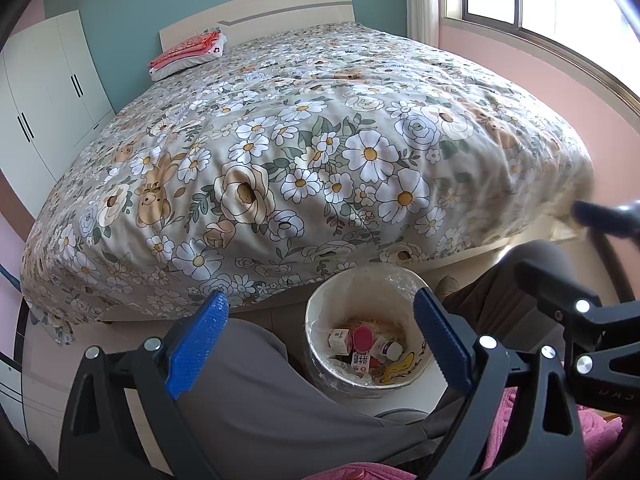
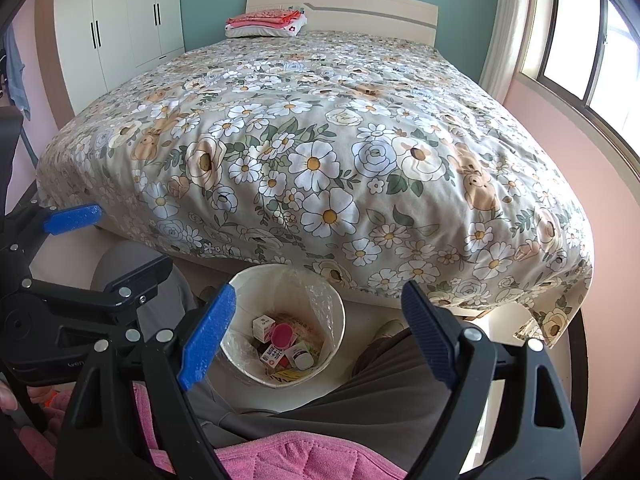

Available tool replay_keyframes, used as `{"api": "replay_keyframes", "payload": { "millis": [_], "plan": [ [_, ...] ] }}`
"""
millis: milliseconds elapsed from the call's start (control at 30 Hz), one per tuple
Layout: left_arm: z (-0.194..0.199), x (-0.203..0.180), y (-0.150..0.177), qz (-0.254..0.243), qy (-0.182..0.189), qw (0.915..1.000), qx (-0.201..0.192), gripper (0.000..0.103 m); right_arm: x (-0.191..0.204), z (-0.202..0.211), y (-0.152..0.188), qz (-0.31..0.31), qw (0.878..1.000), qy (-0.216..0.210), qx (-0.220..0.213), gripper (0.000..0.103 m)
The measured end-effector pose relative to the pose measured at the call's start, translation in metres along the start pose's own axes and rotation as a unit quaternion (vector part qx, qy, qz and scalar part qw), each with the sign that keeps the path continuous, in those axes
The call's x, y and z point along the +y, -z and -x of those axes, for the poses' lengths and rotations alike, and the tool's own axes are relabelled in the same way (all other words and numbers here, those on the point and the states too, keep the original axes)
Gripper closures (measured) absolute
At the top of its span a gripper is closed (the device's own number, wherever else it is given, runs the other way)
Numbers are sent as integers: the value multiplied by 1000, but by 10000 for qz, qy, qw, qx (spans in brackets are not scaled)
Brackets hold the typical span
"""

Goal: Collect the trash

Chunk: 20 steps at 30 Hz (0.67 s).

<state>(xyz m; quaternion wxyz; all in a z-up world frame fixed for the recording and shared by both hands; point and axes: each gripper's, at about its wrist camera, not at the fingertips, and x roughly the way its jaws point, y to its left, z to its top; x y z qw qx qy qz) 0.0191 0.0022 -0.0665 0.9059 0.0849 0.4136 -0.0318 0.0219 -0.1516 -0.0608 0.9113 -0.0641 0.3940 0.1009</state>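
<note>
The left black two-finger gripper with blue ribbed pads (image 1: 320, 340) is held tilted downward, its jaws spread wide with nothing clamped between them. The right black gripper with blue pads (image 2: 318, 332) is angled down likewise, jaws parted and empty. Both are held side by side above the person's grey-trousered legs (image 2: 360, 392). A fingertip (image 2: 7, 396) is glimpsed at the right view's left edge.

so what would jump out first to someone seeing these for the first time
The big bed with its flowered cover fills the middle of both views, a folded pink stack lying at its head. Below the foot of the bed stands a white bin on the floor, already holding small boxes and bottles. Both grippers, left and right, frame it with blue-padded jaws wide and empty.
</note>
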Motion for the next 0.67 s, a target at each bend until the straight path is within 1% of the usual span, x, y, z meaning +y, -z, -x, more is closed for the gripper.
{"api": "replay_keyframes", "payload": {
  "millis": [667],
  "plan": [
    [-4, 0, 4, 22, 54, 10000, 52, 8, 1, -4, 4, -29, 10000, -38, 62, 19]
  ]
}}
